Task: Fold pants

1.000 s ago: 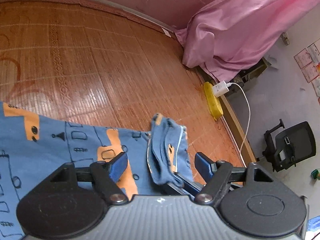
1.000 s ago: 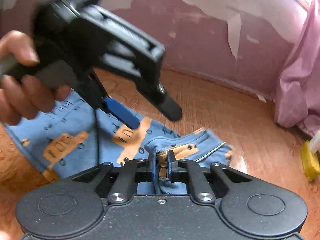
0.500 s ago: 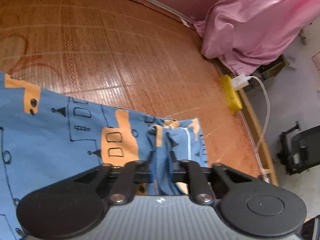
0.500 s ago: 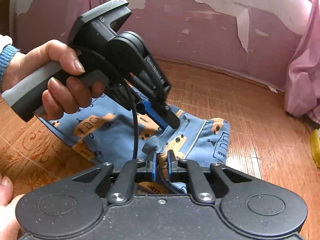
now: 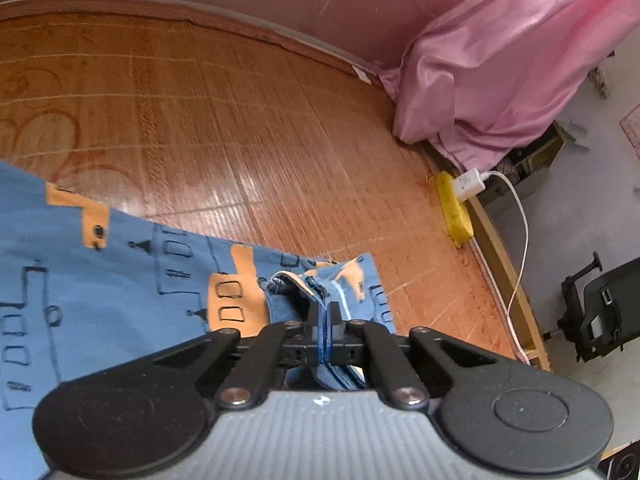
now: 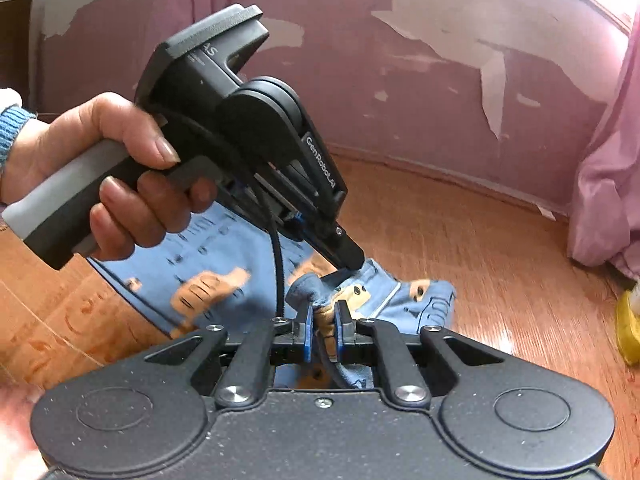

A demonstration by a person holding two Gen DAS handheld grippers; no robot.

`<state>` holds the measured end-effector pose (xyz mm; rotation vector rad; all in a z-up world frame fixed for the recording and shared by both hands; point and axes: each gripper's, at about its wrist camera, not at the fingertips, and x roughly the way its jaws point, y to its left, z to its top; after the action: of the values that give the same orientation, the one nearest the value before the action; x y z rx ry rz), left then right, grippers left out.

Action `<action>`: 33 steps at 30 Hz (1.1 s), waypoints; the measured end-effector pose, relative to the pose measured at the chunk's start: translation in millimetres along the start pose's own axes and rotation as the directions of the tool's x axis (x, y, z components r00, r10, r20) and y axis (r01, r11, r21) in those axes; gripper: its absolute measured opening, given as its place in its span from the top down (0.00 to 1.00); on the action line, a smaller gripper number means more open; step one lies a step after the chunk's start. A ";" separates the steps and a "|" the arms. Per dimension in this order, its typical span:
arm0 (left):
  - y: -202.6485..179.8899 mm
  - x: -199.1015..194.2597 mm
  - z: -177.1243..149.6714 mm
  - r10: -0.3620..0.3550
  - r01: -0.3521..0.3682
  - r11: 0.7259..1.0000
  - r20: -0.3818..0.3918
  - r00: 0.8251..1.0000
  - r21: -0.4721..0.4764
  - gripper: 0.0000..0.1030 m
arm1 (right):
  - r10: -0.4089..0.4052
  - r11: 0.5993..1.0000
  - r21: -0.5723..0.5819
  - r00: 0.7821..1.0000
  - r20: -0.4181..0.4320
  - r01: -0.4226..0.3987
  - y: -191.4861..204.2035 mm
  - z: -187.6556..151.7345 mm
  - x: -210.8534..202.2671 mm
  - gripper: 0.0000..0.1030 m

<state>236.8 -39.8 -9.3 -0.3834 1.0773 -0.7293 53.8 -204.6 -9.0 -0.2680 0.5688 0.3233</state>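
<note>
Pants [image 5: 120,288] on mat [image 5: 240,120], power strip [image 5: 454,212] right.

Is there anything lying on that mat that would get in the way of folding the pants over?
Nothing visible. Both grippers, left and right, already pinch the pants, and the mat beyond looks bare; the yellow power strip sits off at its edge.

My left gripper [image 6: 348,258]: black housing, grey handle, white "GenRobot.AI" lettering, black cable, blue pads. My right gripper [image 6: 321,330]: speckled black, silver screws. Blue ribbed sleeve cuff [image 6: 10,128].
</note>
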 end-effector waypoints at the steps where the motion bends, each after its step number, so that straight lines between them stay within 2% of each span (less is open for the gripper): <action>1: 3.0 -5.4 0.0 -0.003 0.003 1.000 0.008 1.000 -0.007 0.99 | 0.010 1.000 -0.002 1.000 0.008 -0.010 3.8 3.3 -1.1 0.89; 6: 25.0 -34.7 -4.8 -0.010 0.013 0.998 0.051 0.999 -0.063 0.99 | 0.059 0.998 -0.019 0.998 0.027 -0.059 23.1 16.9 -1.2 0.89; 15: 80.6 -66.5 -21.2 0.076 -0.065 0.984 0.064 0.995 -0.167 0.98 | 0.152 0.988 -0.041 0.988 0.008 -0.152 63.7 27.0 20.5 0.89; 20: 87.7 -66.4 -24.8 0.102 -0.095 0.986 0.047 0.994 -0.140 0.98 | 0.176 0.982 -0.054 0.980 -0.092 -0.181 77.5 18.6 44.3 0.89; 27: 95.6 -56.9 -22.7 0.062 -0.056 0.984 0.029 0.998 -0.171 0.91 | 0.181 0.981 -0.046 0.978 -0.106 -0.187 77.0 18.5 49.7 0.88; 30: 92.0 -51.9 -19.5 0.080 -0.074 0.984 0.030 0.996 -0.160 0.91 | 0.180 0.982 -0.043 0.978 -0.108 -0.186 76.5 15.9 49.5 0.88; 33: 82.7 -53.2 -17.9 0.107 -0.099 0.987 0.055 0.993 -0.124 0.97 | 0.179 0.982 -0.044 0.978 -0.106 -0.184 76.3 18.6 50.8 0.88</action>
<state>234.9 57.3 -32.9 -0.4475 1.0784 -0.5589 75.0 -117.2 -34.6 -0.2864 0.6876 0.5047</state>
